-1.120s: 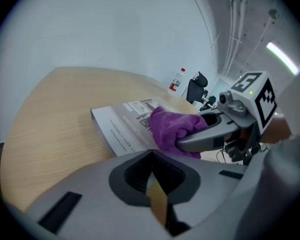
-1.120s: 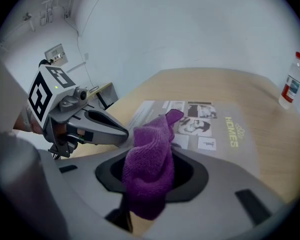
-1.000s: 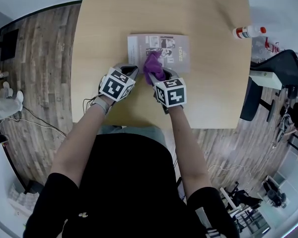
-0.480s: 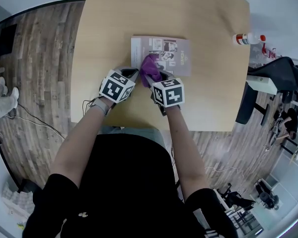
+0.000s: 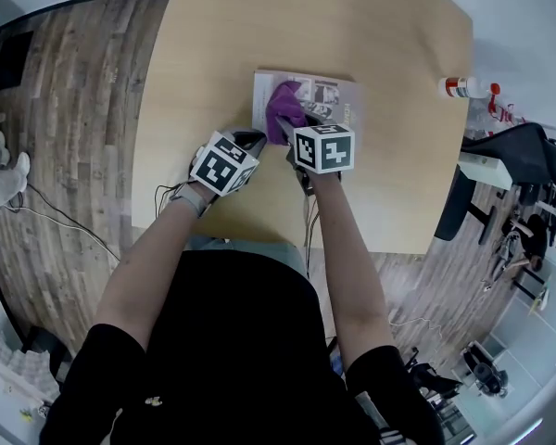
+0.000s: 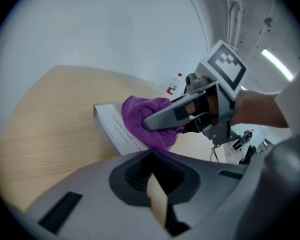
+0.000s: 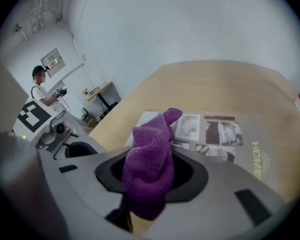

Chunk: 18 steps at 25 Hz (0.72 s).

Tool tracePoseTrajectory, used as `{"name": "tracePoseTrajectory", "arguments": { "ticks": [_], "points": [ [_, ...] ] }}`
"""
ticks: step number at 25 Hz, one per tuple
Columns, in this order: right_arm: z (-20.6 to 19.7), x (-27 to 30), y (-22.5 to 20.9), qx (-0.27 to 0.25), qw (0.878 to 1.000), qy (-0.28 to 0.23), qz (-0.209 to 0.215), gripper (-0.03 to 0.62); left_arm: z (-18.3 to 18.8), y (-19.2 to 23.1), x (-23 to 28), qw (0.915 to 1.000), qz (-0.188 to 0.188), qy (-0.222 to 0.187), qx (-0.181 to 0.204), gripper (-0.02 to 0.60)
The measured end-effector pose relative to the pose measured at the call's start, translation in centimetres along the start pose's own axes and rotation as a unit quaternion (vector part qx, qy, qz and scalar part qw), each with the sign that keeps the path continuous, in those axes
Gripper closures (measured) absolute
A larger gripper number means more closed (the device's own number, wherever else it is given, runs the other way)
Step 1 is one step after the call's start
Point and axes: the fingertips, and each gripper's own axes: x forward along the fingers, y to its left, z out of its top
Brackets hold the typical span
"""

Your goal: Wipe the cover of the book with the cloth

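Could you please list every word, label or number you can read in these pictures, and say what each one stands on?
"HOME": pale lettering on the cover of the book, right gripper view; further letters may be hidden by the gripper.
Print along the book's side edge, left gripper view: too small to read.
Small print beside the cover photos: blurred.
Label on the bottle: too small to read.

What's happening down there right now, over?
Right gripper shut on purple cloth, cloth on book cover. Left gripper shut, empty, by book's corner. Nothing in the way; bottle far off.
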Motion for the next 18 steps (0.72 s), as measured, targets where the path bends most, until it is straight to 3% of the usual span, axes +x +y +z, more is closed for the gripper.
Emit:
{"name": "tracePoseTrajectory", "arguments": {
  "ticks": [18],
  "points": [
    [7.1, 2.8, -3.0, 0.012, 0.998, -0.054, -0.017, 0.436, -0.1, -0.2, -0.1, 0.9999, -0.011, -0.003, -0.002, 0.561]
  ]
}}
